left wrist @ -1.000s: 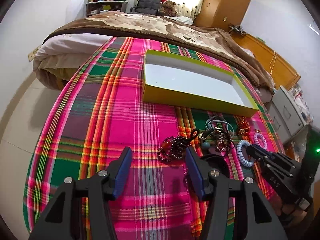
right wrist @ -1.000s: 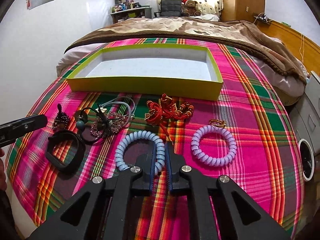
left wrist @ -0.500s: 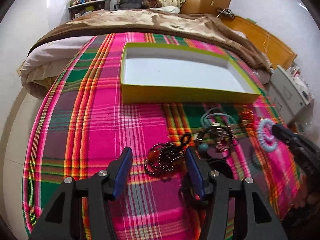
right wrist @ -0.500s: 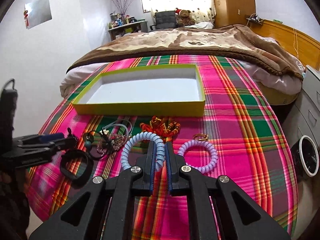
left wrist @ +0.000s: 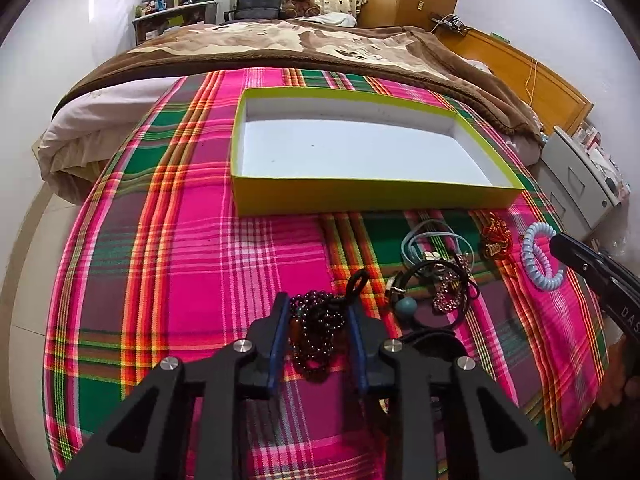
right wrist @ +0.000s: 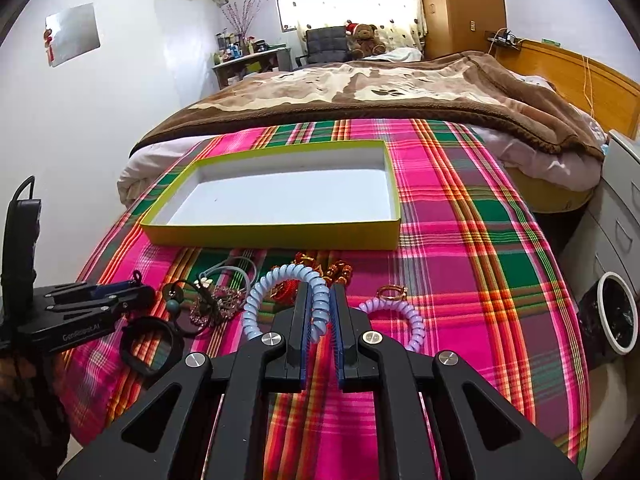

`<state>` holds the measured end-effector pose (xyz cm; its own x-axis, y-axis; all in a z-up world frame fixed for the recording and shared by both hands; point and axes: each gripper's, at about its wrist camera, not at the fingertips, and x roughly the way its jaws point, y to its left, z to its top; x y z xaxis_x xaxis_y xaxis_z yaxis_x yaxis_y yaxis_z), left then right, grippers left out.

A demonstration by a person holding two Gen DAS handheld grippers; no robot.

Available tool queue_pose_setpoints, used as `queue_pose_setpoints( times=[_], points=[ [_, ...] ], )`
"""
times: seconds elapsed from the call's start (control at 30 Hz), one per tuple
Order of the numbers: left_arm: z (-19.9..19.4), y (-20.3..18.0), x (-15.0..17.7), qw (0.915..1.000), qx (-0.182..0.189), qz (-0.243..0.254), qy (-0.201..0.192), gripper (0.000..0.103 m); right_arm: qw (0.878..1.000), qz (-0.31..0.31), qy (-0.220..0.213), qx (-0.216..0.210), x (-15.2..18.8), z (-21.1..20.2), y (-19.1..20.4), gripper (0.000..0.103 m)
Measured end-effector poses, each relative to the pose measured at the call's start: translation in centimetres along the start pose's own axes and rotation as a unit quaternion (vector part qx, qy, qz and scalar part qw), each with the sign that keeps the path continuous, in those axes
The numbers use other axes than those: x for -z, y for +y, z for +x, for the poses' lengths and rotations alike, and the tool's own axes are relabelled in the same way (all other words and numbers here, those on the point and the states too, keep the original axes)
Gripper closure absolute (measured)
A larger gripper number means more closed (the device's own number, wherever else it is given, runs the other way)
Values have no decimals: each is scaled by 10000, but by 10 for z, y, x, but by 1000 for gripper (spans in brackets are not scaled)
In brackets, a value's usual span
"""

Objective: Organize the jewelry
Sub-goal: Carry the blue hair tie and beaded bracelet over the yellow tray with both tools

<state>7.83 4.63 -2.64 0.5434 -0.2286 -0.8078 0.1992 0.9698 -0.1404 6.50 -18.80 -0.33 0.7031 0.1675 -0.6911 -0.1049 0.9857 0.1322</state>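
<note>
A shallow yellow-green box (left wrist: 360, 196) with a white inside lies open on the plaid cloth; it also shows in the right wrist view (right wrist: 272, 236). My left gripper (left wrist: 319, 308) has its jaws around a dark beaded bracelet (left wrist: 316, 328), narrowed but with gaps at the pads. My right gripper (right wrist: 320, 300) is shut on a pale blue spiral band (right wrist: 280, 288) and holds it above the cloth; the band also shows in the left wrist view (left wrist: 540, 256). A lilac spiral band (right wrist: 400, 320) lies to its right.
A tangle of bracelets and cords (left wrist: 436, 280), a red-gold ornament (left wrist: 496, 236), a gold ring (right wrist: 391, 292) and a black band (right wrist: 150, 344) lie in front of the box. A brown blanket (right wrist: 380, 92) covers the bed behind. White drawers (left wrist: 580, 176) stand at right.
My left gripper moved forward over the dark beaded bracelet and its jaws narrowed around it. My right gripper rose further with the pale blue band.
</note>
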Motion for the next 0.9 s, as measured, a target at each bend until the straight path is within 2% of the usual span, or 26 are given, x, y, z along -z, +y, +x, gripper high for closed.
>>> queue_pose_setpoints(
  times=[0.27, 0.4, 0.53, 0.67, 0.9],
  points=[
    [-17, 3, -20, 9995, 126, -69, -275, 75, 9999, 63, -105, -63, -15, -1, -5, 94],
    [-20, 5, -41, 9990, 116, -86, -434, 75, 9998, 20, -194, -47, -37, 0, -9, 94],
    [-20, 9, -65, 9979, 308, -165, -545, 74, 9996, 1, -268, -69, -60, 5, -14, 94],
    [-11, 13, -88, 9973, 340, -152, -629, 74, 9997, 10, -255, -35, -83, 21, -23, 94],
    [26, 21, -119, 9980, 389, -251, -425, 74, 9999, -63, 65, 64, -109, 74, -34, 93]
  ],
)
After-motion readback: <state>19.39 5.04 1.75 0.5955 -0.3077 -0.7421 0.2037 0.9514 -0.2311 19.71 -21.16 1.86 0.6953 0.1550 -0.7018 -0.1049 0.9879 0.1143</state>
